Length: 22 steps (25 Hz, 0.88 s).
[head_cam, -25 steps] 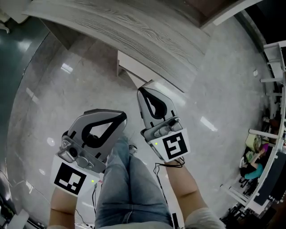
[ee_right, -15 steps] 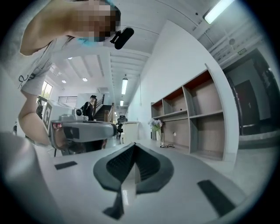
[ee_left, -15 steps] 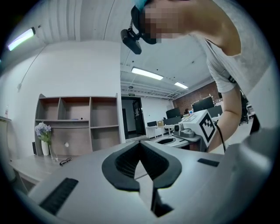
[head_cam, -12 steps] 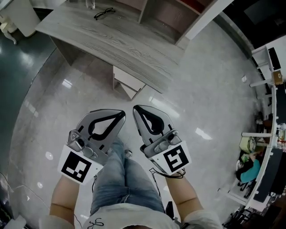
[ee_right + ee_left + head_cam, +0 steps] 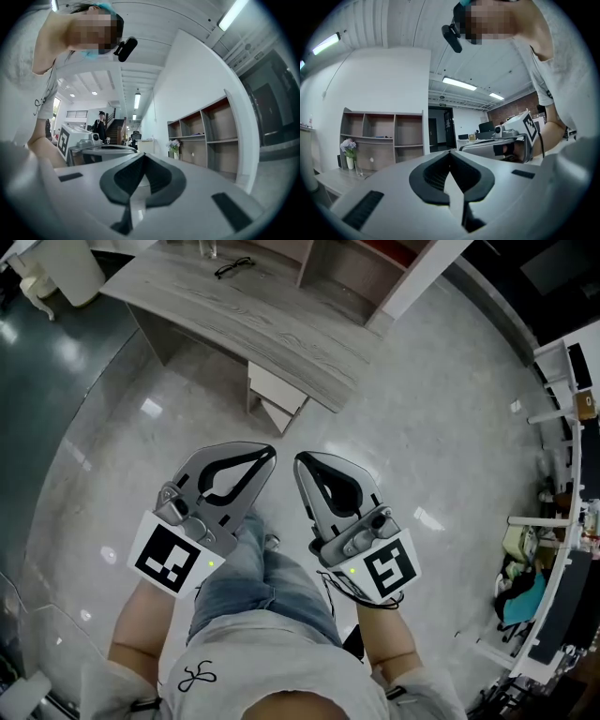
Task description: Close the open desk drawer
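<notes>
The grey wood-grain desk (image 5: 253, 324) stands at the top of the head view. Beneath its front edge a white-fronted drawer (image 5: 277, 390) sticks out, open. Both grippers are held side by side above the person's jeans, well short of the drawer and pointing toward it. My left gripper (image 5: 269, 453) is shut with nothing in it. My right gripper (image 5: 298, 458) is likewise shut and empty. In the left gripper view the left gripper (image 5: 450, 153) has its jaws meeting at the tips, and the right gripper (image 5: 142, 154) shows the same in its own view.
Glasses (image 5: 233, 266) lie on the desk top. A shelf unit (image 5: 342, 268) stands behind it and a white bin (image 5: 67, 273) at the top left. Glossy grey floor (image 5: 450, 427) spreads around. Office desks with a seated person (image 5: 525, 592) line the right edge.
The desk and drawer now sit farther off and higher in the head view. Both grippers have drawn level side by side, still shut.
</notes>
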{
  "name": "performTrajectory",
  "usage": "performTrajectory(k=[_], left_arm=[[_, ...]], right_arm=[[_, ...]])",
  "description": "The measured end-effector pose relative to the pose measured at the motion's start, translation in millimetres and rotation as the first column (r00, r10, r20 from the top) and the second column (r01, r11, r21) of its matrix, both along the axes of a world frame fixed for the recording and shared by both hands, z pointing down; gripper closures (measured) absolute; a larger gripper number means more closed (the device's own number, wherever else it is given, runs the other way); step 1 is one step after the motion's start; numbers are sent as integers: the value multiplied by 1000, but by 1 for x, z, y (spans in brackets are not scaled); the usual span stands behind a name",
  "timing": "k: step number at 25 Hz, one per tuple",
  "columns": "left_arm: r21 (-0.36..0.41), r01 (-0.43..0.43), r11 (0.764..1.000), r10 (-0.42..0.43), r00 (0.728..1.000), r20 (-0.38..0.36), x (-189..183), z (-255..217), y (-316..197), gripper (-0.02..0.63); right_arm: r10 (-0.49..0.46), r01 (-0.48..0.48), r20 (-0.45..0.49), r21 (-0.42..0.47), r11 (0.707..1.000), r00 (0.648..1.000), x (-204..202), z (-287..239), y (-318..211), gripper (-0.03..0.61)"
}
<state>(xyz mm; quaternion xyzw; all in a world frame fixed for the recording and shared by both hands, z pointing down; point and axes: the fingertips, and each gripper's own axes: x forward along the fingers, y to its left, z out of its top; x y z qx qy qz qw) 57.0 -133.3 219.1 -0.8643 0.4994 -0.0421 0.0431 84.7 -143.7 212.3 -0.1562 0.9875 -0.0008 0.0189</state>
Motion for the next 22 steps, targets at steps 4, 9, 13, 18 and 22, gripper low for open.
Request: performTrajectory(k=[4, 9, 13, 18, 22], left_arm=[[6, -2, 1000, 2, 1000, 13, 13, -13, 14, 604], [9, 1, 1000, -1, 1000, 1, 26, -20, 28, 604], [9, 2, 1000, -2, 1000, -4, 34, -21, 35, 604], [20, -1, 1000, 1, 1000, 0, 43, -26, 40, 604], [31, -14, 999, 13, 1000, 13, 53, -31, 44, 604]], right_arm=[[-14, 14, 10, 5, 1000, 1000, 10, -14, 15, 571], [-30, 30, 8, 16, 999, 1000, 17, -22, 32, 571], [-42, 42, 0, 26, 999, 999, 22, -25, 42, 572], [-50, 49, 7, 47, 998, 999, 28, -32, 48, 572], [-53, 53, 2, 54, 997, 999, 33, -32, 52, 572]])
